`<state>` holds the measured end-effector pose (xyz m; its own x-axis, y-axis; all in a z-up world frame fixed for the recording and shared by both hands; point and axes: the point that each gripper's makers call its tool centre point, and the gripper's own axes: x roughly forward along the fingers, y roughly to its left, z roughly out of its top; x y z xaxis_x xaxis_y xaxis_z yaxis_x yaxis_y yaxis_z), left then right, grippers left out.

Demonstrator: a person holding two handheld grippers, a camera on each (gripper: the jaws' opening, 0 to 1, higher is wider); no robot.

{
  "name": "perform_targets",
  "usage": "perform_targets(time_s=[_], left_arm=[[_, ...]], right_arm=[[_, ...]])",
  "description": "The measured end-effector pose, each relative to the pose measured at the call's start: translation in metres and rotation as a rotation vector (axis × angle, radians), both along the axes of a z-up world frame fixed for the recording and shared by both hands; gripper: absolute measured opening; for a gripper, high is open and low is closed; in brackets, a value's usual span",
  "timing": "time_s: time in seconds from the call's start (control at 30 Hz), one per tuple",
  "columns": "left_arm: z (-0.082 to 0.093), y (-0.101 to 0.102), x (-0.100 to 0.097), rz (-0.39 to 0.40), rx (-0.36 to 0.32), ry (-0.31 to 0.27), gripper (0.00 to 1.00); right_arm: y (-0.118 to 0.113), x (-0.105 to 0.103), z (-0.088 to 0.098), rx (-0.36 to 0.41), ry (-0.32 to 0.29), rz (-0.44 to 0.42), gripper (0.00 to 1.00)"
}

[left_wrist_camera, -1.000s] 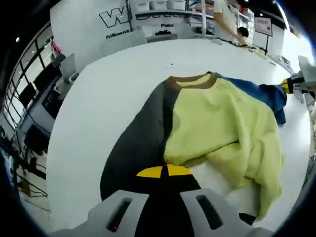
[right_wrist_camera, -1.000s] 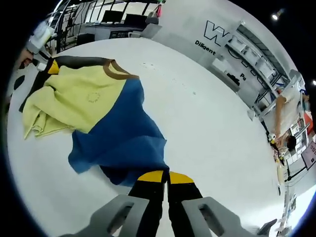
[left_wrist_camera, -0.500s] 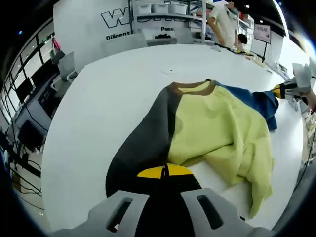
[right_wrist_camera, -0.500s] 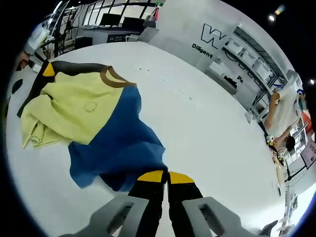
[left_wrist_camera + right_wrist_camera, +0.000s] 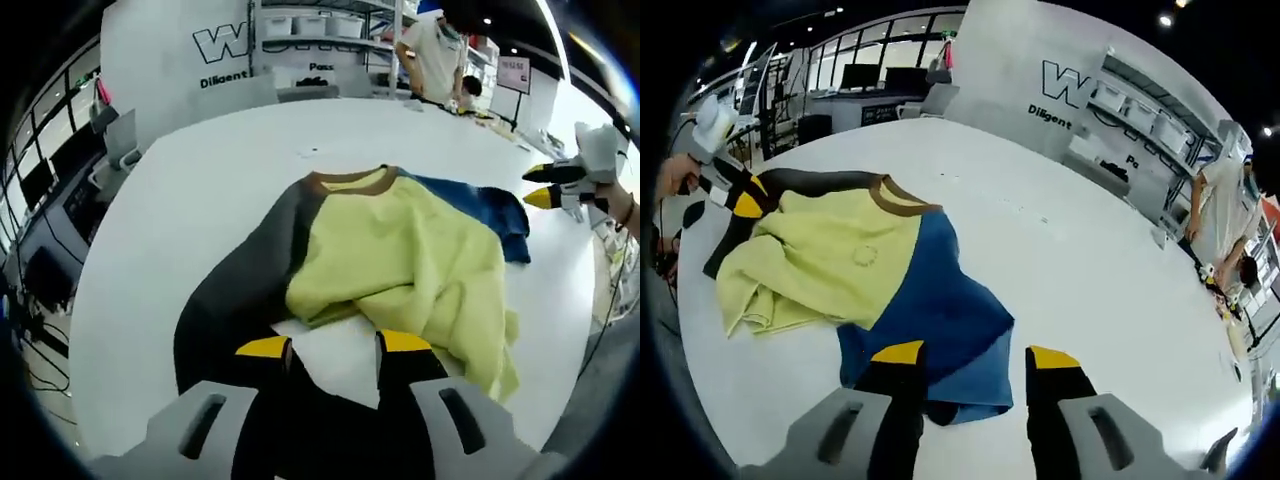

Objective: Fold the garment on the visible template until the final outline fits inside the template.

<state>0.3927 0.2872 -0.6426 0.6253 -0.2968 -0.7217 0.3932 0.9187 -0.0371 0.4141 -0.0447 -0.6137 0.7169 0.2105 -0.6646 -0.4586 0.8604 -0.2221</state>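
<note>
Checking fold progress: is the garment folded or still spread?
Partly folded, untidy: the garment's yellow panel lies bunched over itself, dark sleeve and blue side still spread on the table.

- Garment (image 5: pixel 400 260): soft matt cloth, knit-like, rumpled into folds; yellow, dark grey and blue panels, brown ribbed-looking collar (image 5: pixel 902 200).
- Bench (image 5: pixel 1080 270): smooth white top, faint sheen under the lights.
- Left gripper (image 5: pixel 333 346): matt black fingers (image 5: pixel 264 352) with yellow tips, plastic-looking; pale grey moulded body, smooth.
- Right gripper (image 5: pixel 975 355): same matt black and yellow fingers (image 5: pixel 898 360), grey plastic-looking shell.
</note>
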Motion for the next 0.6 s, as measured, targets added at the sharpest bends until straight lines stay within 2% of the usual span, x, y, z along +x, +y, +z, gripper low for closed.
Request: perform_targets(time_s=[0.07,0.13,0.37,0.6], left_arm=[[-0.001,-0.004,-0.004,0.018,-0.040,0.013,0.38],[0.000,-0.007,-0.008,0.016,-0.050,0.010,0.38],[0.008,-0.011,-0.019,0.017,-0.065,-0.004,0.39],[0.012,-0.012,-0.022,0.020,-0.080,-0.025,0.42]], right_arm=[[0.013,-0.007,0.000,0.017,0.008,0.025,0.38],[0.023,-0.012,-0.001,0.020,0.012,0.054,0.41],[0.072,-0.038,0.003,0.085,0.030,0.152,0.47],[0.104,-0.060,-0.003,0.089,0.064,0.238,0.48]])
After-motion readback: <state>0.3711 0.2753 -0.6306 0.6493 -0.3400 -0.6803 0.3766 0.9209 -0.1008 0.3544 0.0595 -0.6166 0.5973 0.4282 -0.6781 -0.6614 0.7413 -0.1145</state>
